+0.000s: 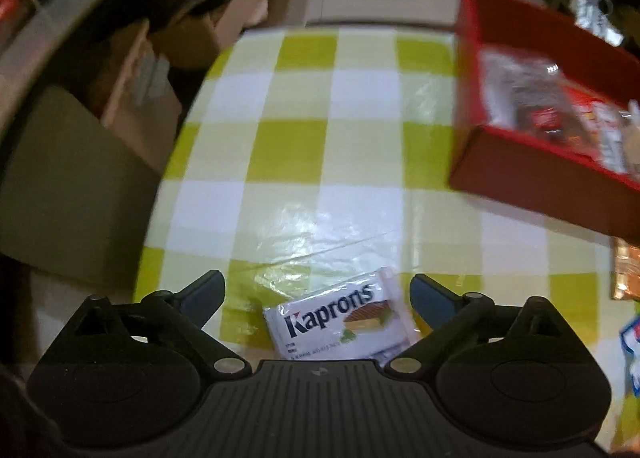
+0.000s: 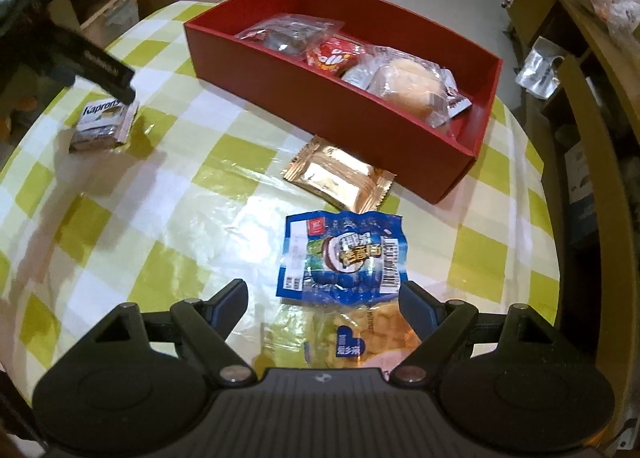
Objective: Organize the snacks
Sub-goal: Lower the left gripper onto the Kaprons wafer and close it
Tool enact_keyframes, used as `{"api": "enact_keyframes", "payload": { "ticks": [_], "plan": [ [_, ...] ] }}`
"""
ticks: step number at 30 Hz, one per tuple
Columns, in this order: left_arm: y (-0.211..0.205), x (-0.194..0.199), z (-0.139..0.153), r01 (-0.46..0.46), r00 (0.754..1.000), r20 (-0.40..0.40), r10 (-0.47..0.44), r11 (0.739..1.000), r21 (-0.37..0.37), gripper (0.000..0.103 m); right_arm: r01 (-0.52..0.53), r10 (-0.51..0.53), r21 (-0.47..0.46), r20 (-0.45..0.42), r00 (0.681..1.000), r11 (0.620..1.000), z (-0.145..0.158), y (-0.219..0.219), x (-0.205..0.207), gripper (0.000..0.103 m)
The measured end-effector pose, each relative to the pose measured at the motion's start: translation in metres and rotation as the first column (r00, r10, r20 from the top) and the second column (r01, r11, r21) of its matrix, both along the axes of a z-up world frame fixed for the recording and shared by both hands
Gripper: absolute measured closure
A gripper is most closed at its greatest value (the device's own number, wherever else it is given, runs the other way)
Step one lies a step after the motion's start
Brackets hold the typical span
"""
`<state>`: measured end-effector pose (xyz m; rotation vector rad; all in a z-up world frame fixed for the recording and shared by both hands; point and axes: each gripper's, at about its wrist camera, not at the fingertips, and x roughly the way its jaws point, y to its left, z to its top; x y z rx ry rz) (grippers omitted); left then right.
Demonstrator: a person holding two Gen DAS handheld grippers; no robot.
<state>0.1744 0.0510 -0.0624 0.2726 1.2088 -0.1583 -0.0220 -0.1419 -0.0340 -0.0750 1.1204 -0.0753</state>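
Checkered tablecloth (image 2: 160, 194): four loose snack packets, one red box (image 2: 360, 126) (four inside); both grippers' fingers apart.

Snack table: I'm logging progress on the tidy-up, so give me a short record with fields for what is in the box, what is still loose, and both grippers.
box: red box on the checked tablecloth, holding several wrapped snacks, among them a round bun
loose snacks: white wafer pack, gold packet beside the box, blue packet, yellow snack bag
left gripper: open, wafer pack between its fingers, not pressed
right gripper: open, over the blue packet and yellow bag
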Motion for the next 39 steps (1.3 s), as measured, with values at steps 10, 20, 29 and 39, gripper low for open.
{"api": "enact_keyframes", "payload": {
  "ticks": [10,20,29,39],
  "plan": [
    [0.007,-0.029,-0.019,0.120,0.987,-0.099,-0.128,0.989,-0.081,0.001,-0.009,0.009,-0.003,-0.012,1.000,1.000,-0.002,0.004,0.004,0.015],
    [-0.008,-0.055,0.014,0.218,0.975,0.040,-0.217,0.976,-0.017,0.002,-0.041,0.041,0.012,-0.005,0.999,0.999,0.000,0.010,-0.001,0.015],
    [0.004,0.004,-0.013,0.093,0.995,-0.025,-0.096,0.990,-0.103,0.003,-0.009,0.009,0.007,-0.025,1.000,1.000,-0.005,-0.001,0.001,0.015],
    [0.008,-0.055,-0.007,0.152,0.971,-0.143,-0.191,0.957,-0.247,0.002,-0.035,0.035,0.014,-0.007,0.999,0.999,0.002,0.009,0.001,0.015]
  ]
}}
